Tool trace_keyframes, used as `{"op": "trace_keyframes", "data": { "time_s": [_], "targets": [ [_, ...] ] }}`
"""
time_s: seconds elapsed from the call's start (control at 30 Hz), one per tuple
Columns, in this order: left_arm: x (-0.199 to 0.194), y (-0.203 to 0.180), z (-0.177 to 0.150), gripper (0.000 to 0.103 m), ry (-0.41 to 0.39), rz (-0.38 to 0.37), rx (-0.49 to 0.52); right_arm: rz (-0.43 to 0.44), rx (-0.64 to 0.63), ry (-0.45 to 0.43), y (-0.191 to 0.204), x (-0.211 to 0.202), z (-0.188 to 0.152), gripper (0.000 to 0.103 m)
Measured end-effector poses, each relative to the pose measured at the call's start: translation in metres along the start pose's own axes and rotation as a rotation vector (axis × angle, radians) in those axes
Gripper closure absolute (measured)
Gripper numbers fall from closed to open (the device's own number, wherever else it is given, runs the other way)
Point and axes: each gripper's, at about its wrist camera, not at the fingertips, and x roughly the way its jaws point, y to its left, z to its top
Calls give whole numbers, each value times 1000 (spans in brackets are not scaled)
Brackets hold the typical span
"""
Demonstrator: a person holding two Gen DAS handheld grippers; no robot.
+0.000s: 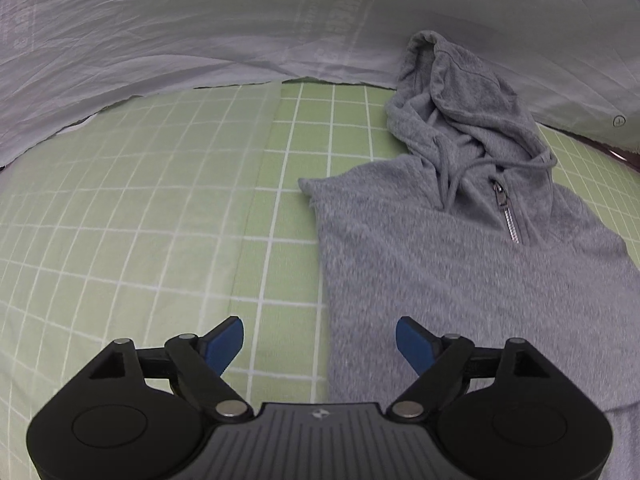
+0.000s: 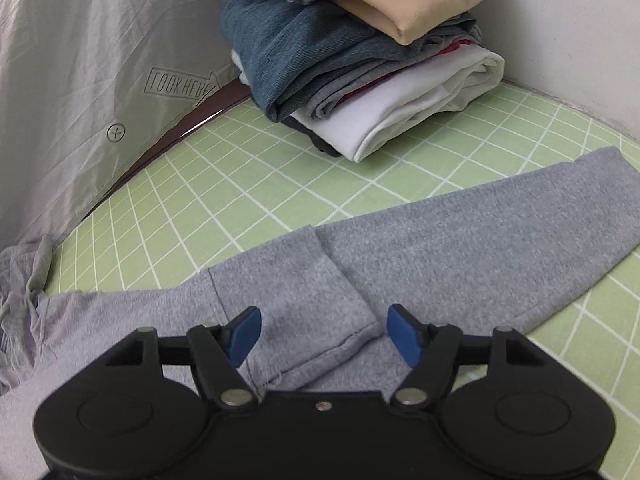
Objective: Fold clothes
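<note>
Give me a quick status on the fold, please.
Left gripper open, empty; right gripper open over folded sleeve cuff. Grey fleece zip hoodie flat on green checked sheet. Nothing in the way.

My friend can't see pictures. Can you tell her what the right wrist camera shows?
The open right gripper hovers over a grey hoodie spread on a green checked sheet, with nothing between its blue fingers. Behind sits a stack of folded clothes.
</note>
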Motion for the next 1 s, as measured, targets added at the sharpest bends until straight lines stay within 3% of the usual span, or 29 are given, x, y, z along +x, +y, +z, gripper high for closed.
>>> {"op": "trace_keyframes", "data": {
  "time_s": [0.03,0.1,0.2,0.4,0.53,0.7,0.83,0.93,1.0],
  "targets": [
    [-1,1,-6,18,10,6,4,-11,-37,3,5,0,-1,38],
    [-3,5,-17,18,25,25,8,-43,-119,5,13,-1,-4,64],
    [-5,10,-26,16,37,42,5,-27,-154,-6,16,-6,-4,89],
    [-9,11,-31,15,34,48,12,16,-163,-45,30,-22,-1,89],
    [-9,6,-31,11,36,67,31,103,-197,-74,59,-38,1,89],
    [-9,2,-35,10,44,59,43,282,-300,-67,111,-58,-12,89],
    [-9,-1,-39,8,48,56,55,424,-407,10,155,-64,-38,88],
    [-11,-1,-38,8,52,60,65,451,-482,82,176,-61,-58,65],
    [-14,-1,-38,8,49,73,71,430,-497,61,177,-66,-61,40]
  ]
}}
